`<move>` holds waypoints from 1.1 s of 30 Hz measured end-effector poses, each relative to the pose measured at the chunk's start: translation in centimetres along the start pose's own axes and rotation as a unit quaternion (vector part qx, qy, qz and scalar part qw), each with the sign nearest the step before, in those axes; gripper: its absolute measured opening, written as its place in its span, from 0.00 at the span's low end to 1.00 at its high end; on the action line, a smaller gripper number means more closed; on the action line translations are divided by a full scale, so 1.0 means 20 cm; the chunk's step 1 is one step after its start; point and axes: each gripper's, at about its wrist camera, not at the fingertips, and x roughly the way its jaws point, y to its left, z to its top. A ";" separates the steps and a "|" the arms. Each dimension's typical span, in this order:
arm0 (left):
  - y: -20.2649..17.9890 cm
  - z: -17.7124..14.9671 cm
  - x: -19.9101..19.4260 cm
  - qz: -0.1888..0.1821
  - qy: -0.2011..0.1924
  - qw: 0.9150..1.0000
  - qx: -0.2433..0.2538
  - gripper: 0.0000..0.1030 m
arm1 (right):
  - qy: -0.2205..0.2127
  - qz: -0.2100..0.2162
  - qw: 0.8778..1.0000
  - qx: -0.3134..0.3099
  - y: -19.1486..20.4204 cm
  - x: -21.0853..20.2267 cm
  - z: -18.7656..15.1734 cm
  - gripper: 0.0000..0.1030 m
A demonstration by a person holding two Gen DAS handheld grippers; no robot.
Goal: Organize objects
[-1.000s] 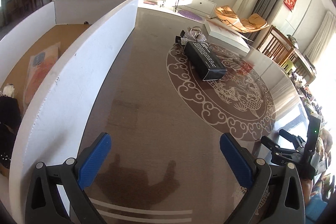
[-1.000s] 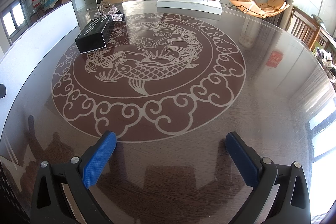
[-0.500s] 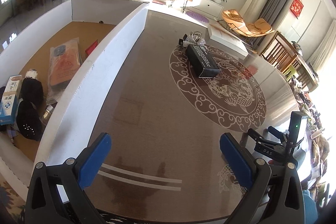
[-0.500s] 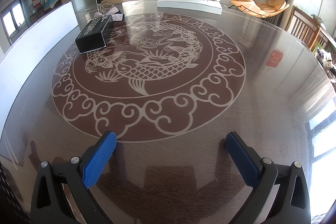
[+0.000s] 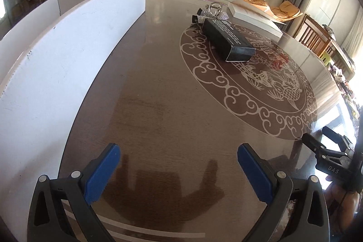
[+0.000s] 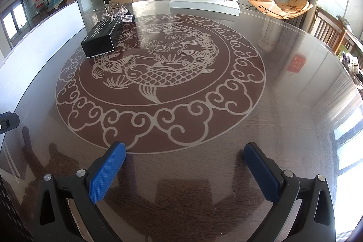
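Observation:
A long black box lies on the round brown table, on the edge of its fish pattern; it also shows in the right wrist view. A silver glitter bow with a clear ring sits just behind it, and it shows in the right wrist view too. My left gripper is open and empty, low over the table's near edge beside the white bin wall. My right gripper is open and empty over the near side of the table.
A flat white box lies at the table's far side. The tall white bin wall runs along the table's left. The right gripper's body shows at the left view's right edge. Wooden chairs stand at the right.
My left gripper has swung back from above the bin and dropped low over the table; the bin's inside is out of sight. My right gripper has stayed still.

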 end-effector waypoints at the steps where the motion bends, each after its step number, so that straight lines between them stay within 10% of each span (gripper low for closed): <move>1: -0.01 -0.01 0.01 0.007 -0.002 1.000 0.007 1.00 | 0.000 0.000 1.000 0.000 0.00 0.00 0.00 1.00; 12: -0.07 -0.03 0.03 0.047 -0.015 0.998 0.046 1.00 | -0.002 0.095 0.993 -0.074 0.37 0.17 0.58 1.00; 19: -0.04 -0.03 0.02 0.047 -0.024 0.998 0.038 1.00 | 0.059 0.074 0.989 -0.111 0.76 0.50 0.92 1.00; 23: -0.03 -0.02 0.02 0.042 -0.022 0.998 0.030 1.00 | 0.084 0.083 0.988 -0.101 0.81 0.58 0.90 0.58; 29: -0.04 -0.02 0.05 0.041 -0.011 0.999 0.031 1.00 | 0.122 0.226 0.960 -0.110 0.94 0.43 0.76 0.70; 33: -0.04 -0.02 0.03 0.040 -0.020 0.999 0.031 1.00 | 0.052 0.227 0.967 -0.100 0.81 0.25 0.72 0.87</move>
